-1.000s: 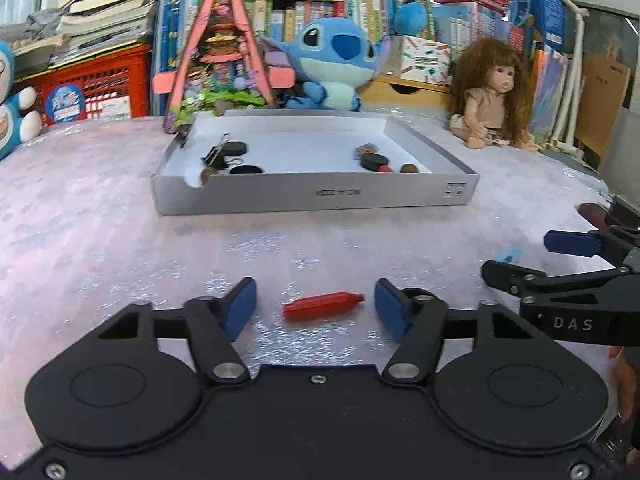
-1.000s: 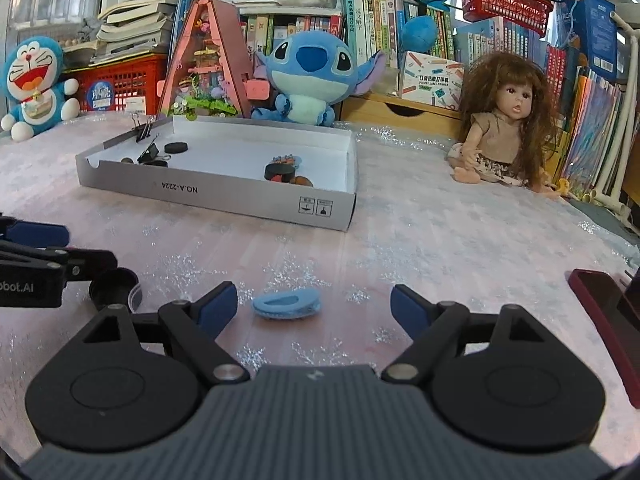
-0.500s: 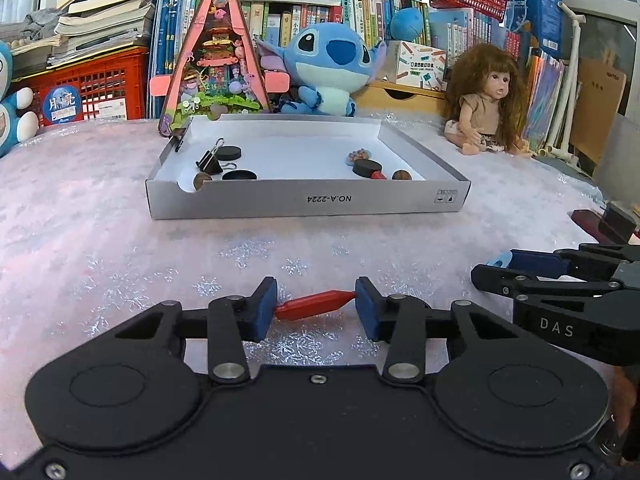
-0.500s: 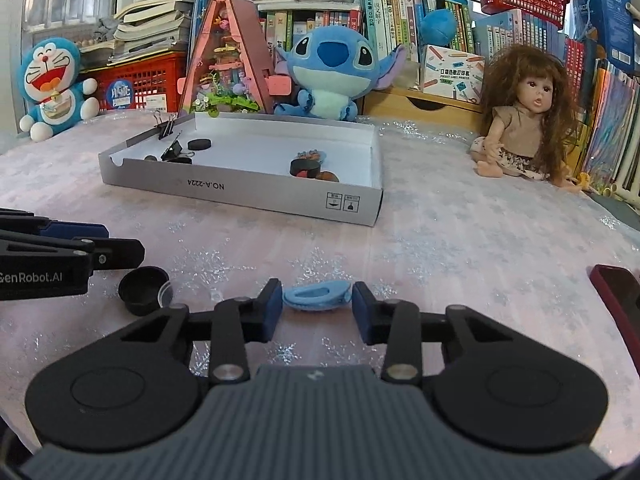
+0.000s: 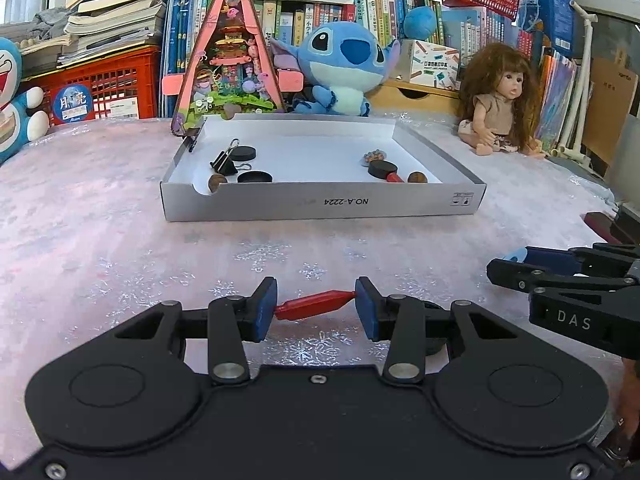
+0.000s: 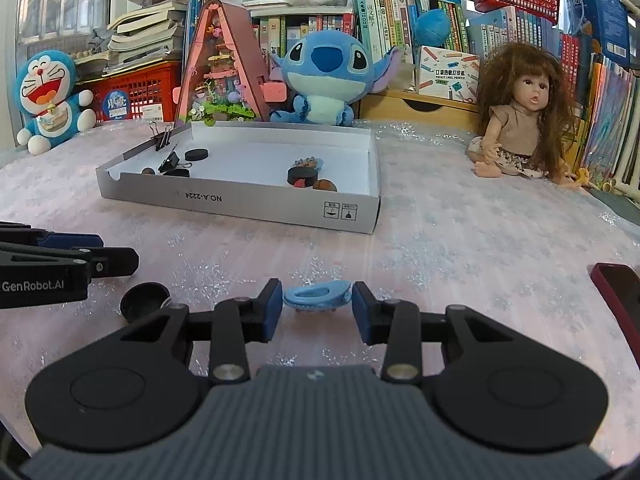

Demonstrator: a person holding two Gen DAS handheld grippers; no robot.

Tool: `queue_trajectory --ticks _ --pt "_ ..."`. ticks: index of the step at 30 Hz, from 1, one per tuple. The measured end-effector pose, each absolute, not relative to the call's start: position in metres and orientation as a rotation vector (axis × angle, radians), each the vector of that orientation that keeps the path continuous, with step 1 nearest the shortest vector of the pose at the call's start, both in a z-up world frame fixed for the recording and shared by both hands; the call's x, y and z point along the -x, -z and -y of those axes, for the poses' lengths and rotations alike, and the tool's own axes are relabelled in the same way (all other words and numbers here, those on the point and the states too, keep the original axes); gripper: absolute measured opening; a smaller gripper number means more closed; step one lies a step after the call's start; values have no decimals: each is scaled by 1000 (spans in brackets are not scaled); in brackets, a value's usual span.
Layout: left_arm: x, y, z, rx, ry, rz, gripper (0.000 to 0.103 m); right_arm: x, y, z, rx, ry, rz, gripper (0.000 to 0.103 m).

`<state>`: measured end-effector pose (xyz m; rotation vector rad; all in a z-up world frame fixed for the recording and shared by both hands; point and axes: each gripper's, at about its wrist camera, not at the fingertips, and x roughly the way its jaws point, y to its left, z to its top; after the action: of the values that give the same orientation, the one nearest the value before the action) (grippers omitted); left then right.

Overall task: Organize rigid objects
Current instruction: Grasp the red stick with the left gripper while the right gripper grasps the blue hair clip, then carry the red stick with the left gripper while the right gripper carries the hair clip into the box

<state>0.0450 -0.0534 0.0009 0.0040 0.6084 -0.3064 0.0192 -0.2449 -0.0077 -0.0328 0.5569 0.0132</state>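
Your left gripper (image 5: pixel 316 305) is clamped end to end on a small red peg (image 5: pixel 315 305), its blue pads (image 5: pixel 266 309) pressing both tips, and the peg lies crosswise just above the pink table cover (image 5: pixel 100 220), on the near side of the white tray (image 5: pixel 320 204). Your right gripper (image 6: pixel 317 305) is clamped on a light blue clip (image 6: pixel 318 297) in the same way, the pads touching its two ends, also on the near side of the tray and nearer its right corner. Both sets of jaws have just been closing, each with its thing between them. A black cap (image 6: pixel 144 301) sits open side up on the cover, near the tray's front wall and just left of your right gripper. Inside the tray, toward its left end, lie a black binder clip (image 5: pixel 224 162), two black discs (image 5: pixel 244 154) and a brown nut (image 5: pixel 217 181); another binder clip (image 6: pixel 162 136) is clipped on the tray's left wall. Toward the right end lie a black disc (image 5: pixel 383 168) with a red piece (image 5: pixel 394 178) touching it, a brown nut (image 5: pixel 417 177) and a small beaded item (image 5: pixel 374 156). Behind the tray stand a blue plush toy (image 5: pixel 344 68) and a pink triangular model house (image 5: pixel 228 68); a long-haired doll (image 5: pixel 500 104) sits to the tray's right.
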Motion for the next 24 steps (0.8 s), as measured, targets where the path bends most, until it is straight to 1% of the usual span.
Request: queue_trajectory --ticks 13,24 --pt "-63 -22 49 -37 260 -603 40 -34 -4 246 -24 3 -536 44" --pt "-108 -55 52 -20 239 -611 40 -70 -20 241 -85 -10 -524 44"
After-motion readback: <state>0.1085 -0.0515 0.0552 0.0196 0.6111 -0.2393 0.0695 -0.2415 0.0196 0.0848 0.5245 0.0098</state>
